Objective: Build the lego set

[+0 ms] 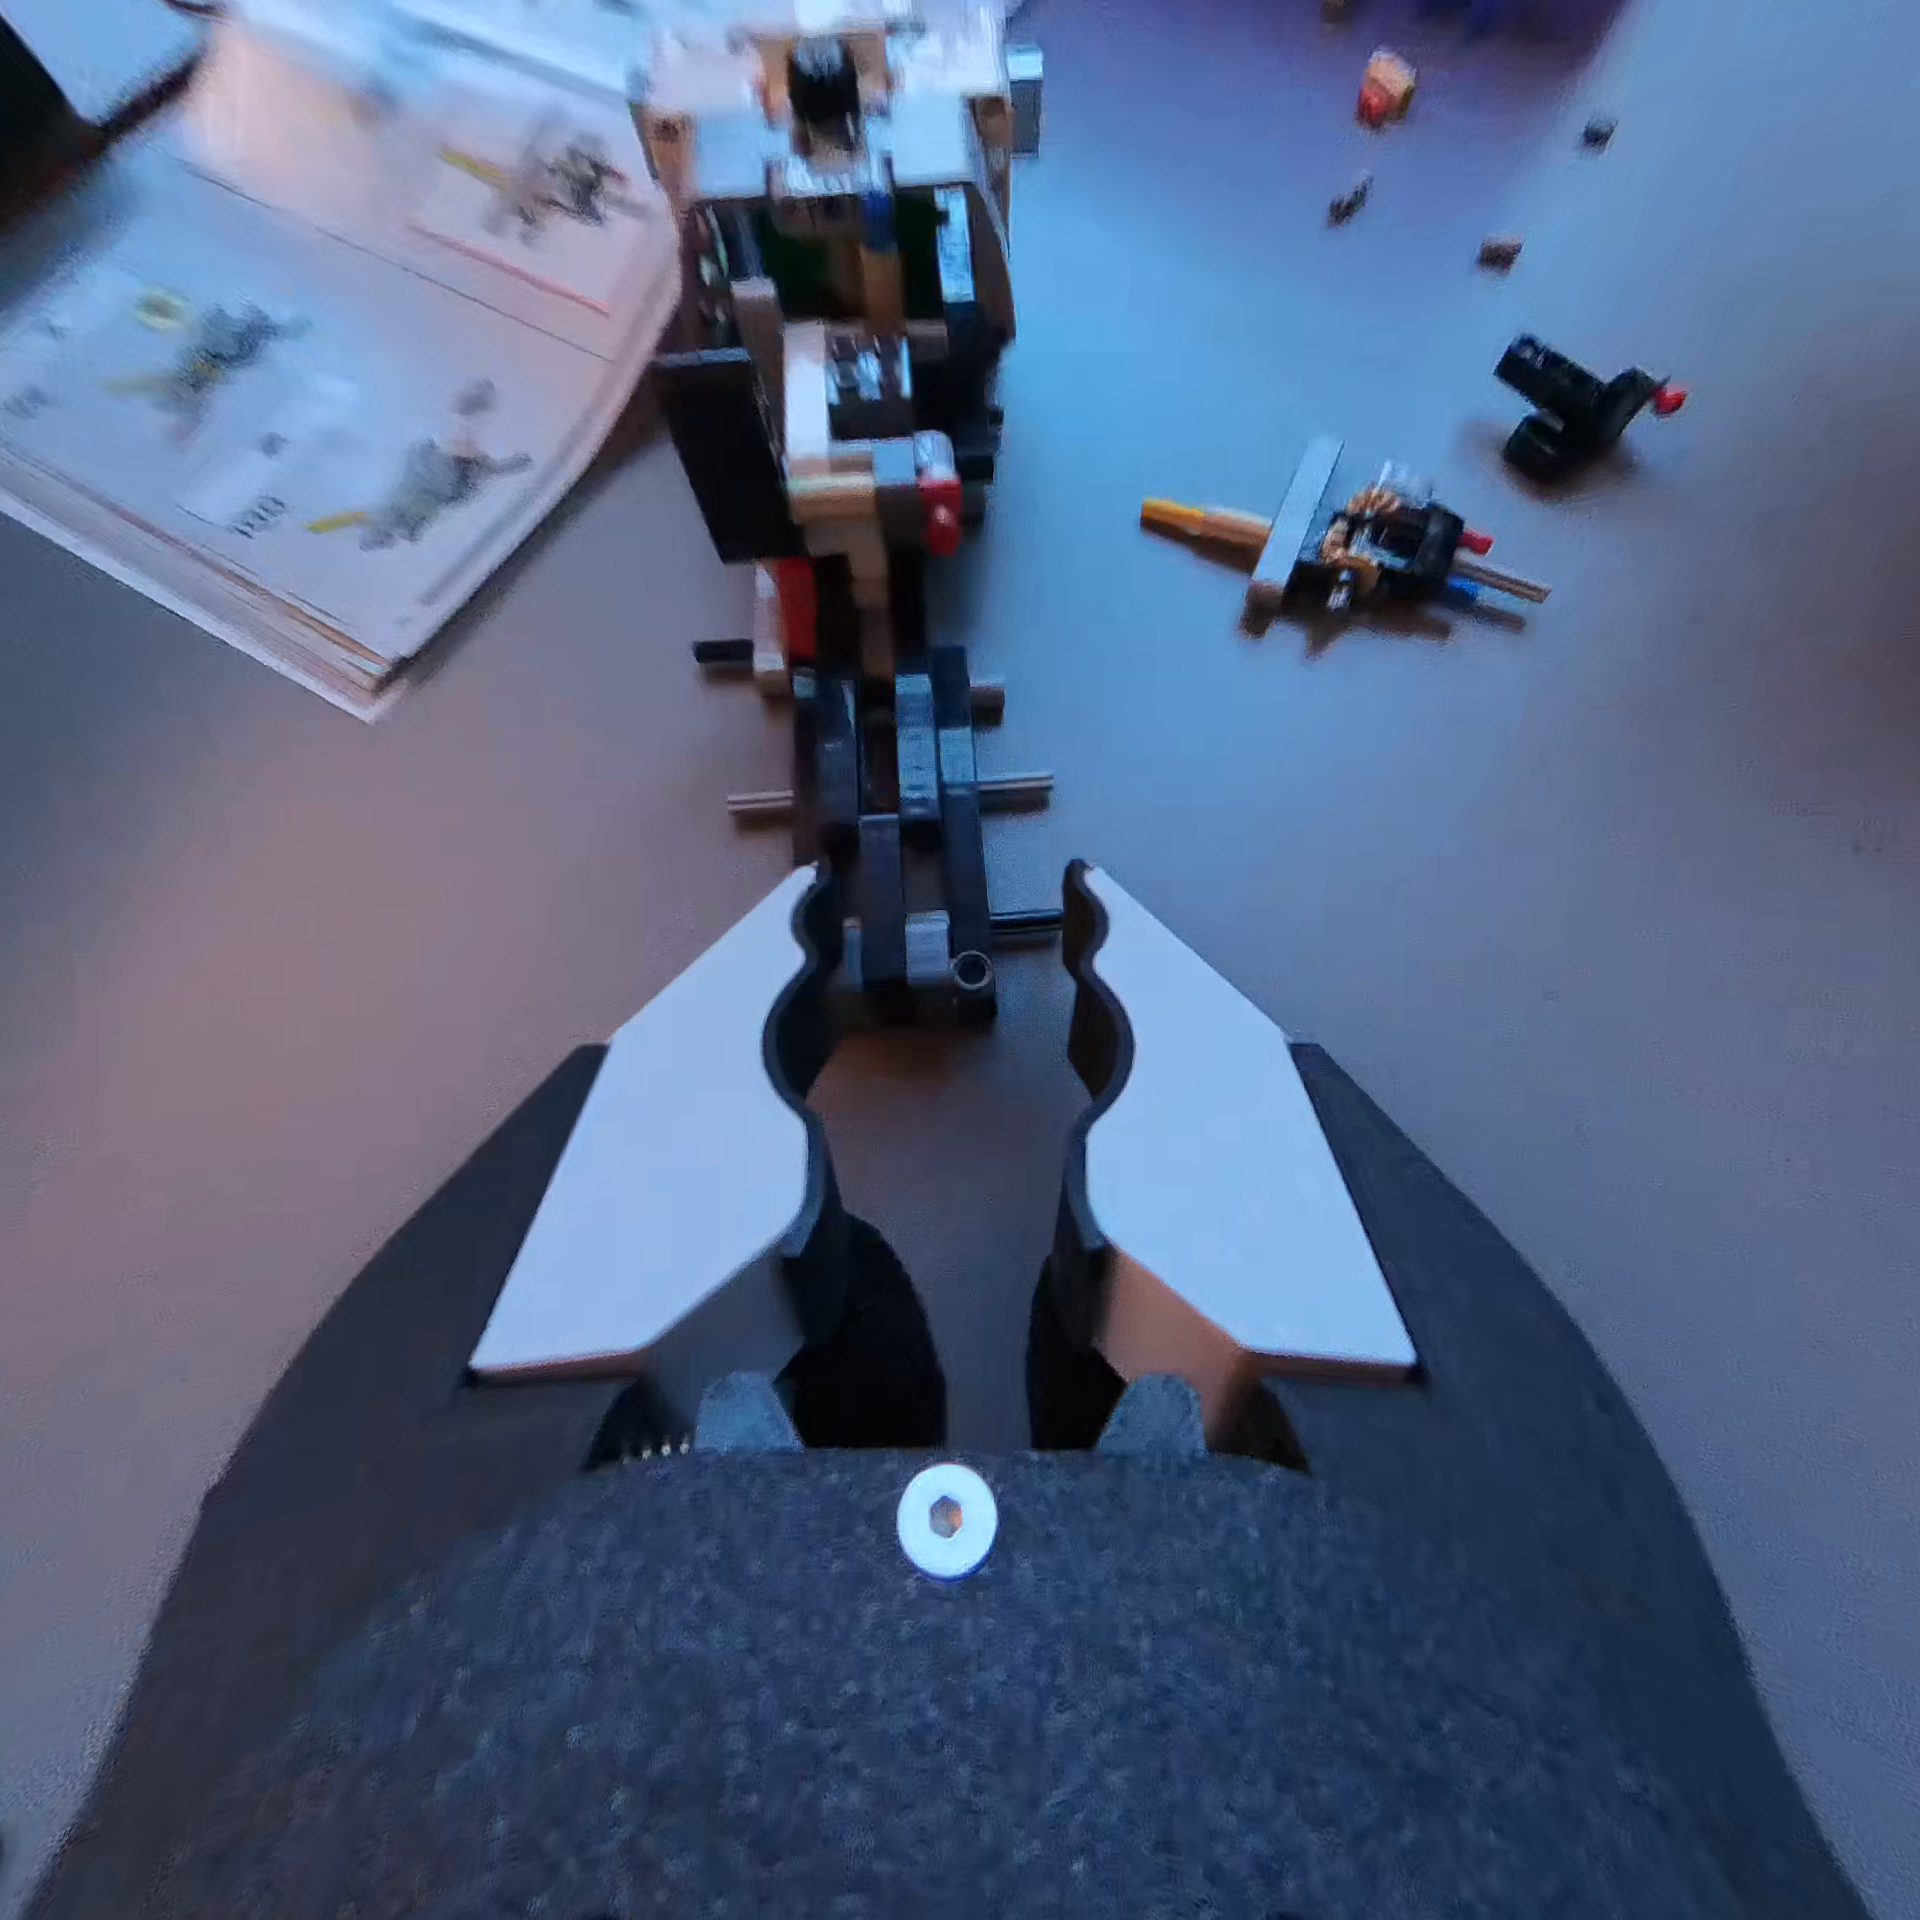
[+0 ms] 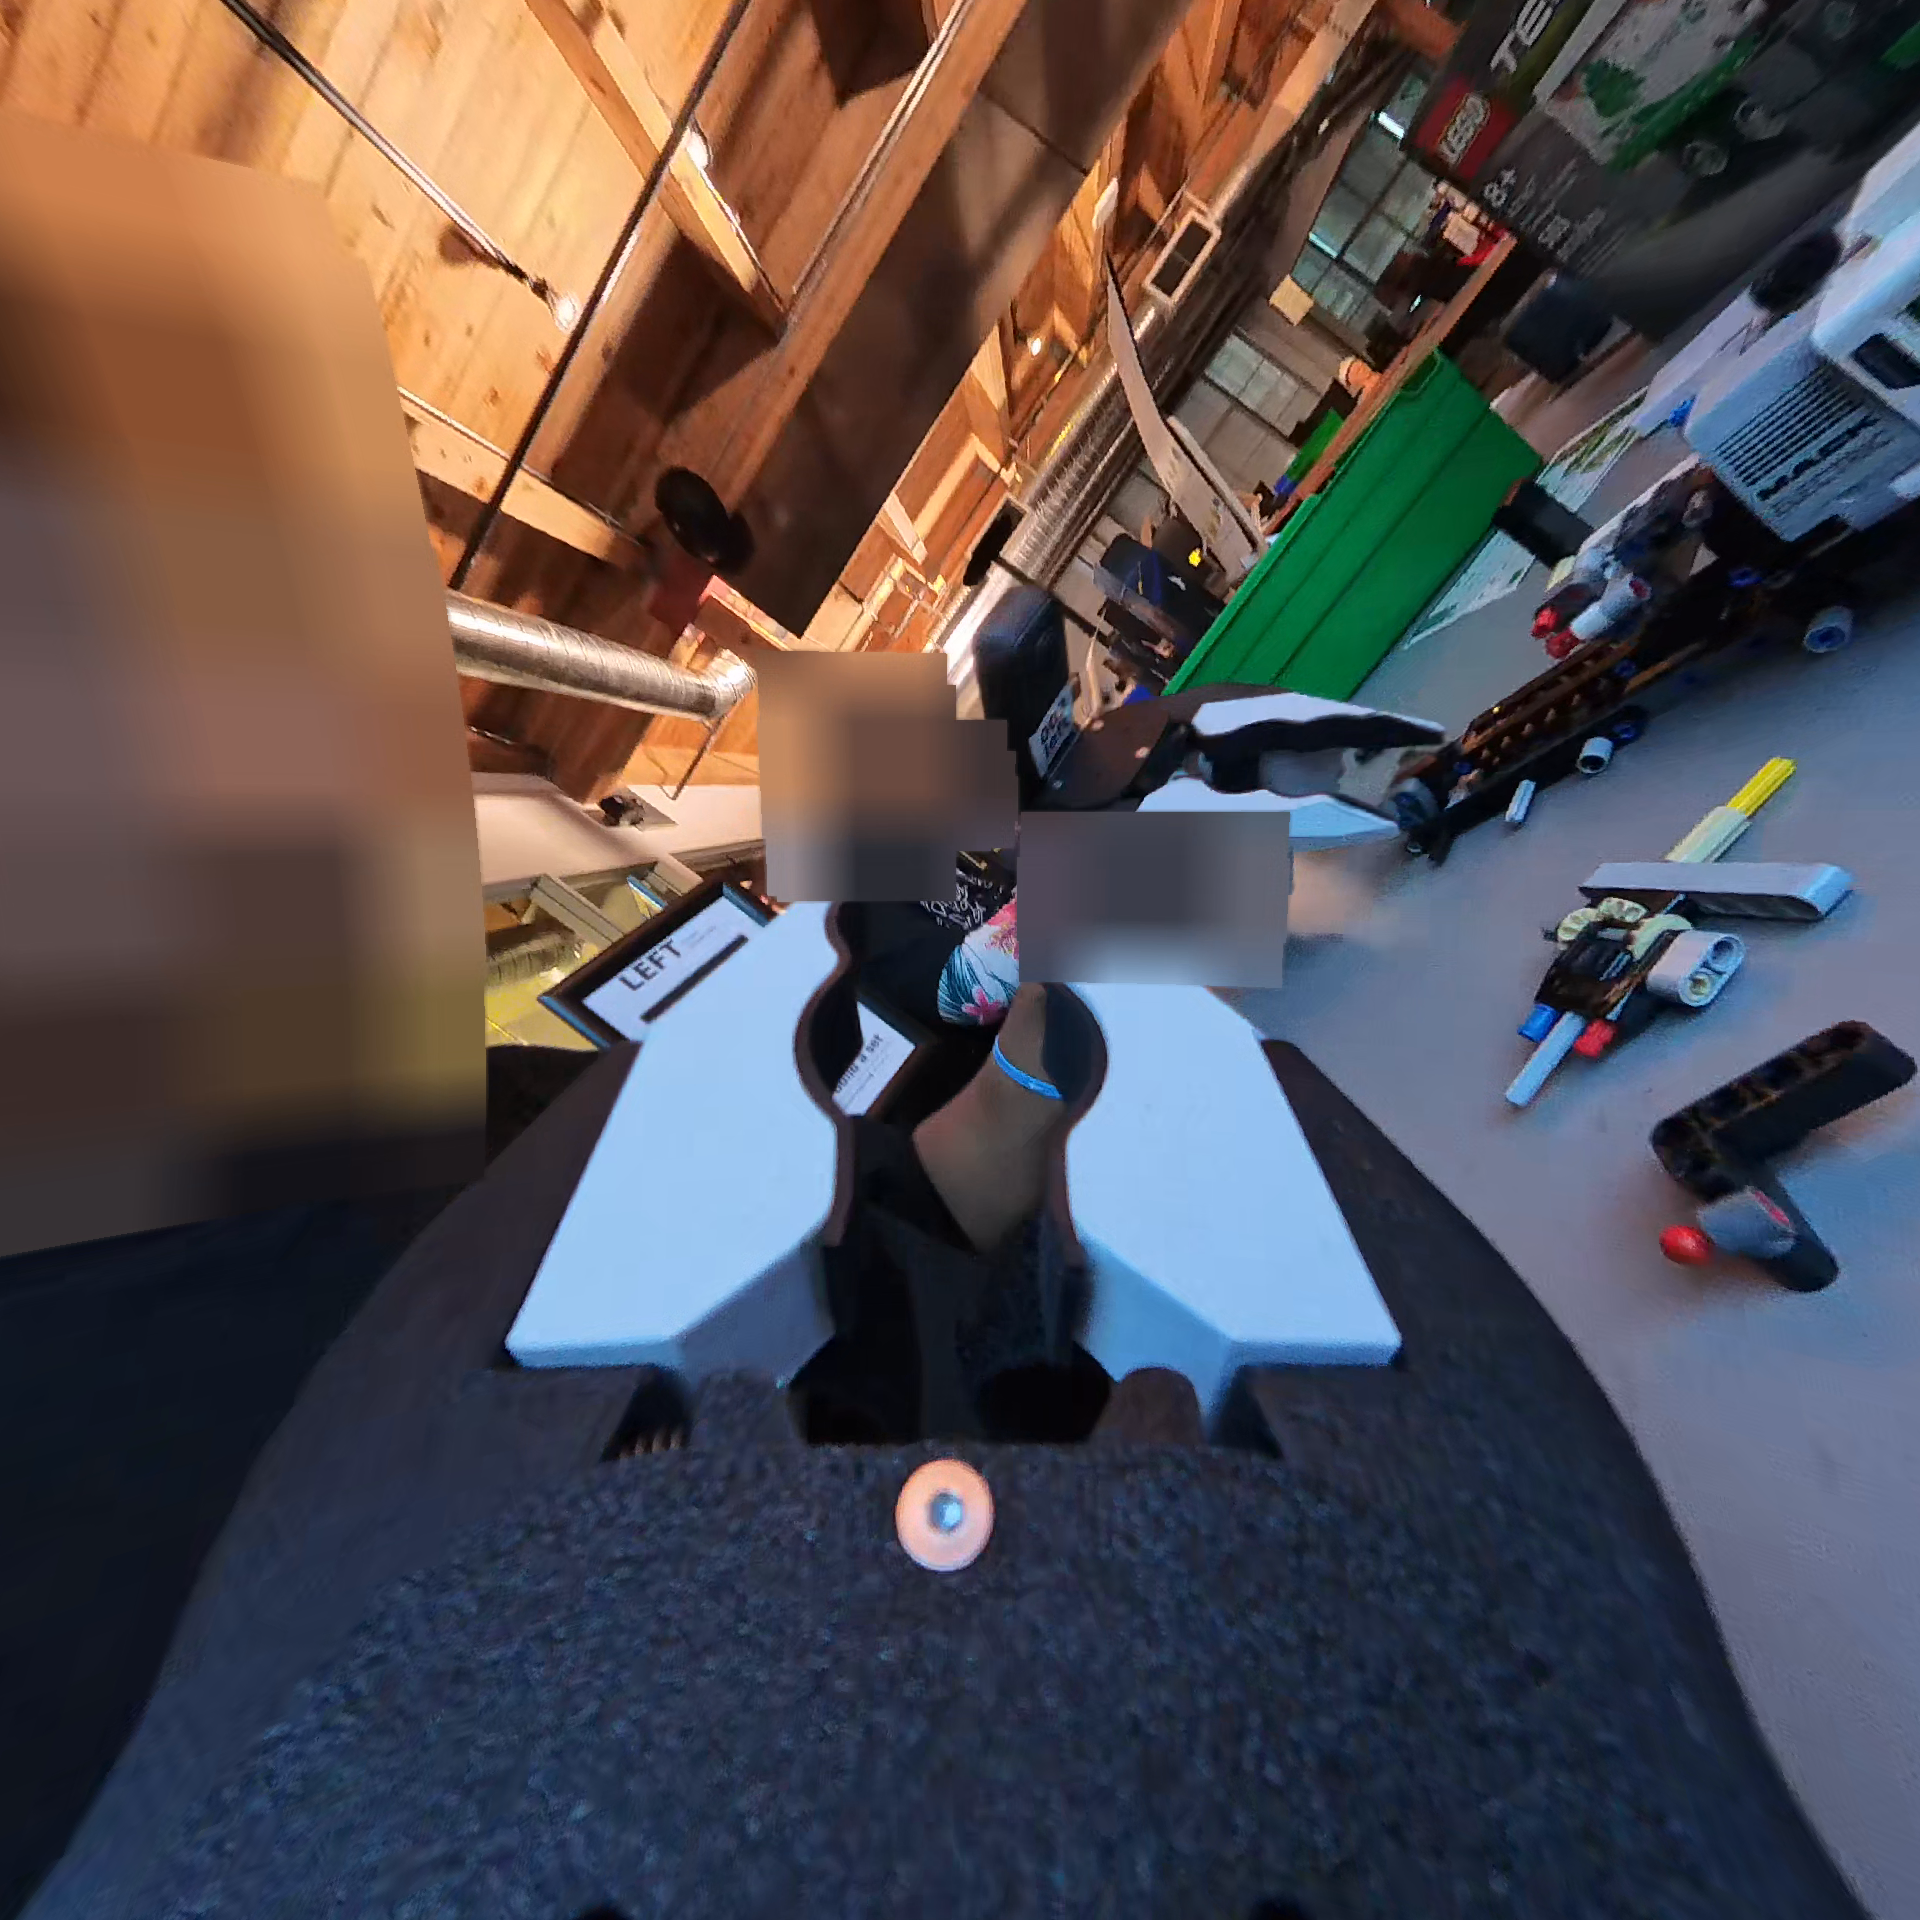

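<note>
Chassis of black, tan and grey bricks (image 1: pixel 862 436) lying part-built; left gripper (image 1: pixel 940 914) gaping at its tail, right gripper (image 2: pixel 951 935) gaping, idling aloft; small geared sub-assembly (image 1: pixel 1361 545) waiting unattached.

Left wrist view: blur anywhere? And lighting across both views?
Left wrist view: instruction booklet and top of the lego model motion-smeared, left gripper sharper, cool bluish light. Right wrist view: tilted, fisheye-bent, warm orange ceiling, right gripper crisp.
</note>
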A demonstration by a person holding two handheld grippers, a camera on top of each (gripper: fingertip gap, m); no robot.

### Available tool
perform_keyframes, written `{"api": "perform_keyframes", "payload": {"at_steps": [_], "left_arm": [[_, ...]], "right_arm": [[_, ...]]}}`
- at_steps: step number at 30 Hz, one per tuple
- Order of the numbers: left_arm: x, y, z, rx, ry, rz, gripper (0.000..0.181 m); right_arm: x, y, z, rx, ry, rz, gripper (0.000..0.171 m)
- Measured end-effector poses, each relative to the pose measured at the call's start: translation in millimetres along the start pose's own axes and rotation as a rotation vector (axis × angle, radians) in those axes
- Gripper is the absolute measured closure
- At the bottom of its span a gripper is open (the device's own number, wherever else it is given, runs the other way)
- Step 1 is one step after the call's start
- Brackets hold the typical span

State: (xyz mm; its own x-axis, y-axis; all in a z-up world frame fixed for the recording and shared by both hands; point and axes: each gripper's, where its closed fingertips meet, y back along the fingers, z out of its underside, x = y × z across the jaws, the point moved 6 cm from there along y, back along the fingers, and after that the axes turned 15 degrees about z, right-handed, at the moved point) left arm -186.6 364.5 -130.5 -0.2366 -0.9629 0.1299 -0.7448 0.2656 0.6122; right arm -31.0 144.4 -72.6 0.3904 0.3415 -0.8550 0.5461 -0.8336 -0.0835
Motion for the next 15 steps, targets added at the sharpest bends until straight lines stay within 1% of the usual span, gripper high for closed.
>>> {"api": "perform_keyframes", "payload": {"at_steps": [1,4,5,7,9,12,15], "left_arm": [[-0.5,-4.9,2.1,-0.030,0.010,0.006,0.146],[-9.1,-7.1,0.9,-0.070,0.012,-0.050,0.170],[-10.1,-6.5,-1.2,-0.088,0.004,-0.047,0.175],[-11.7,-4.6,-6.4,-0.144,-0.019,-0.040,0.175],[-12.0,-0.4,-16.2,-0.183,-0.015,0.005,0.175],[-18.1,15.6,-40.5,-0.218,-0.006,0.047,0.175],[-24.3,33.9,-67.1,-0.295,-0.004,0.062,0.176]], "right_arm": [[0.1,-1.7,1.4,-0.010,0.010,0.004,0.142],[1.1,-5.2,2.5,-0.034,0.033,-0.001,0.142],[1.7,-6.2,2.3,-0.042,0.035,-0.007,0.142],[2.5,-7.3,1.3,-0.056,0.038,-0.013,0.142],[1.8,-6.7,0.4,-0.062,0.042,-0.013,0.142],[-1.1,-3.2,1.6,-0.083,0.065,-0.011,0.142],[0.6,1.0,3.8,-0.098,0.096,0.023,0.143]]}}
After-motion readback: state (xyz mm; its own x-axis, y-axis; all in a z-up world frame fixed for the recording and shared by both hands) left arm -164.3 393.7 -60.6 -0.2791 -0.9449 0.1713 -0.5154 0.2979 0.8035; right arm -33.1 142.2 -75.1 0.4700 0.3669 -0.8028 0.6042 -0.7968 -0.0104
